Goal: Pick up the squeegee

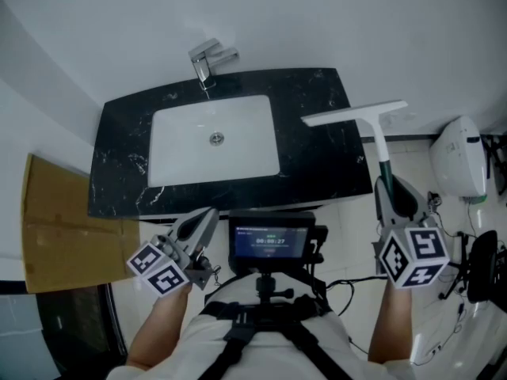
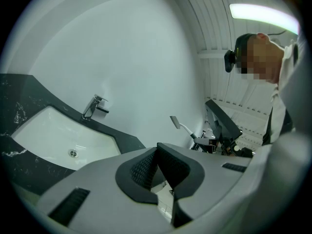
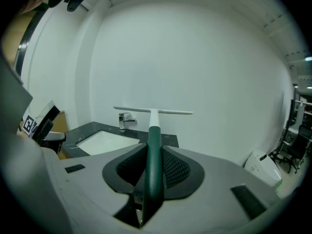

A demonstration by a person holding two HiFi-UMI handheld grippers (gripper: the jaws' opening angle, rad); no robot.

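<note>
Head view: a black stone counter (image 1: 317,158) with white veining carries a rectangular white basin (image 1: 190,153), smooth and glossy, with round-cornered walls. A chrome faucet (image 1: 207,60) with an angular body stands at its far rim. The squeegee (image 1: 377,142) is off the counter, above its right end. Its long, thin white blade lies crosswise, and its slim handle is white near the blade and dark green lower down. The right gripper (image 1: 388,188), grey plastic with a marker cube at its rear, has the green part of the handle. The left gripper (image 1: 207,216) is low and left of a small dark screen (image 1: 271,240) on the chest rig. Flat brown cardboard (image 1: 55,228) lies left of the counter, and a rounded white housing (image 1: 458,157) sits to the right.

Left gripper view: the two black pads (image 2: 144,169), ribbed like mesh, meet at their tips with nothing between them. The jaws are together and empty. Beyond them the basin and faucet show at the left, and the squeegee appears small at centre right.

Right gripper view: the green handle runs straight up between the textured pads, which press on it from both sides. The white blade stands level across the pale wall, above the faucet and counter.
</note>
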